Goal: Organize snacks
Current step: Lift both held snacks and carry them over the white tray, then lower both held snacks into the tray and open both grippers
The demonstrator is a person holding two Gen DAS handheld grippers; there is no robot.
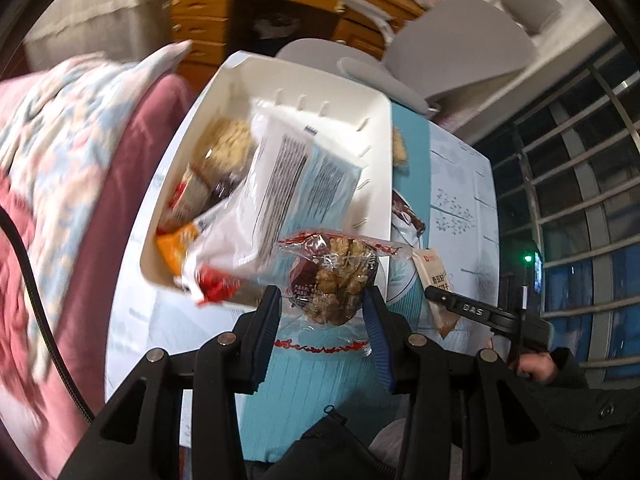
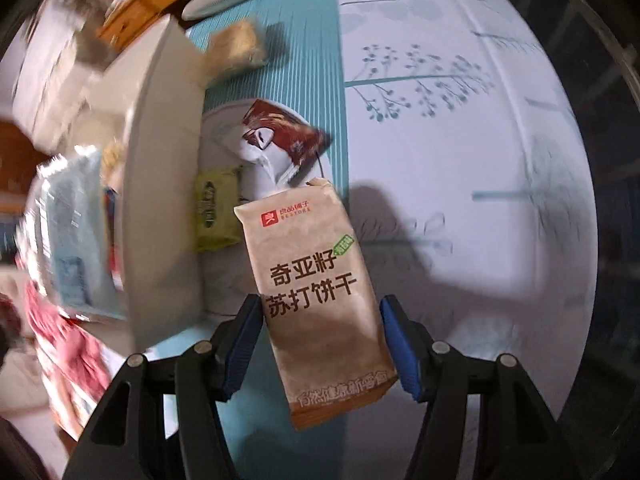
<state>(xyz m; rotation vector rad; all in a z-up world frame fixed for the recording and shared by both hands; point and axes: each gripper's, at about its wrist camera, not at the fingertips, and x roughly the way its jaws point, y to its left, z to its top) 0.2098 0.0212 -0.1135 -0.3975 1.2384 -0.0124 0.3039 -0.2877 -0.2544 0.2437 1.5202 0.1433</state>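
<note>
Left gripper [image 1: 324, 312] is clamping the walnut pack [image 1: 334, 280], white bin [image 1: 376, 184] sitting at 12 o'clock; right gripper [image 2: 320, 332] is pinching the brown cracker pack [image 2: 316, 280].

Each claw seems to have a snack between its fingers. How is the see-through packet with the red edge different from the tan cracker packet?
The walnut packet is clear plastic with red trim, so its lumpy brown contents show; the cracker packet is opaque tan with bold dark characters. The walnut packet looks short and rounded, the cracker packet long and rectangular. The walnut packet sits in the left gripper near the white bin; the cracker packet sits in the right gripper. Both are sealed single snacks.
</note>
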